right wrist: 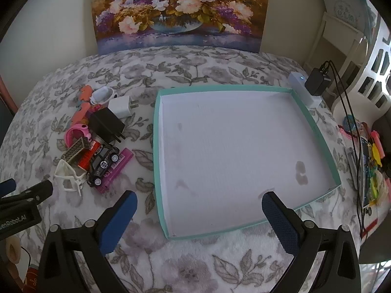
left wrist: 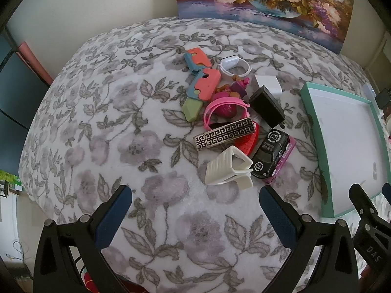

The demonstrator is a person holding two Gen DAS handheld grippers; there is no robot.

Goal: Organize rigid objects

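A pile of small rigid objects lies on the floral cloth: a white hair claw (left wrist: 228, 169), a black toy car (left wrist: 271, 156), a patterned clip (left wrist: 226, 134), a black charger (left wrist: 267, 106), a white charger (left wrist: 267, 84), a pink band (left wrist: 220, 108) and coral-green toys (left wrist: 199, 84). An empty teal-rimmed tray (right wrist: 315, 129) lies to the right of the pile. My left gripper (left wrist: 195, 207) is open and empty, just in front of the hair claw. My right gripper (right wrist: 199, 210) is open and empty over the tray's near edge. The pile also shows in the right wrist view, with the toy car (right wrist: 103, 166).
A flower painting (right wrist: 180, 12) leans on the wall behind the table. A white power strip with a plugged black adapter (right wrist: 317, 83) sits at the tray's far right corner. Cables and colourful clutter (right wrist: 371, 166) lie at the right table edge.
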